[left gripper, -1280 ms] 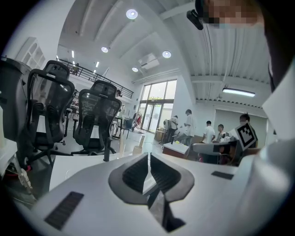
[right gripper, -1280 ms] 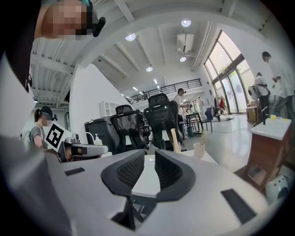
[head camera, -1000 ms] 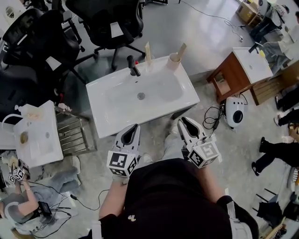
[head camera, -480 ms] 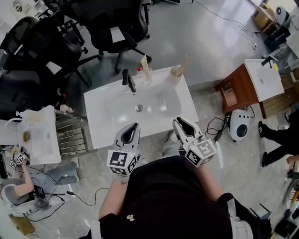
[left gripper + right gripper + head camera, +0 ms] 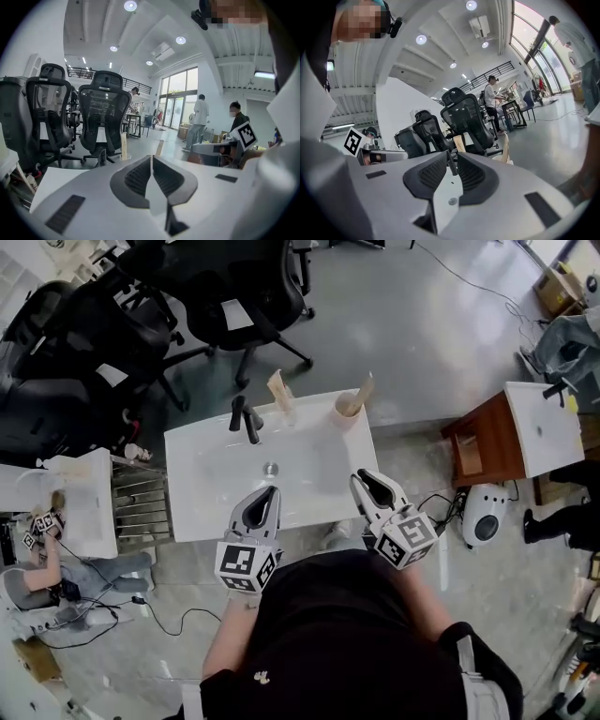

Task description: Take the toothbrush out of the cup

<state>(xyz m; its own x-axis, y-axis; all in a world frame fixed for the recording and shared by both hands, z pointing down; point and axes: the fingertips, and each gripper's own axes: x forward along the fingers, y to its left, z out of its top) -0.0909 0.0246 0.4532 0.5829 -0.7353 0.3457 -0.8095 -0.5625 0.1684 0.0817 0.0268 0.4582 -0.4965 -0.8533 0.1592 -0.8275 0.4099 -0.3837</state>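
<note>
The person is closing on the sink (image 5: 202, 493): its near edge is now lying under both gripper tips, not ahead of them as before. The left gripper (image 5: 271, 493) is shut and empty; the right gripper (image 5: 360, 478) is holding its jaws slightly apart on nothing. The toothbrush (image 5: 365, 388) is standing untouched in the cup (image 5: 348, 407) at the sink's back right corner, so reach, grip and lift are all remaining. A faucet (image 5: 246, 420) and a glass (image 5: 280, 396) are sitting further left along the back edge, seemingly off the path.
</note>
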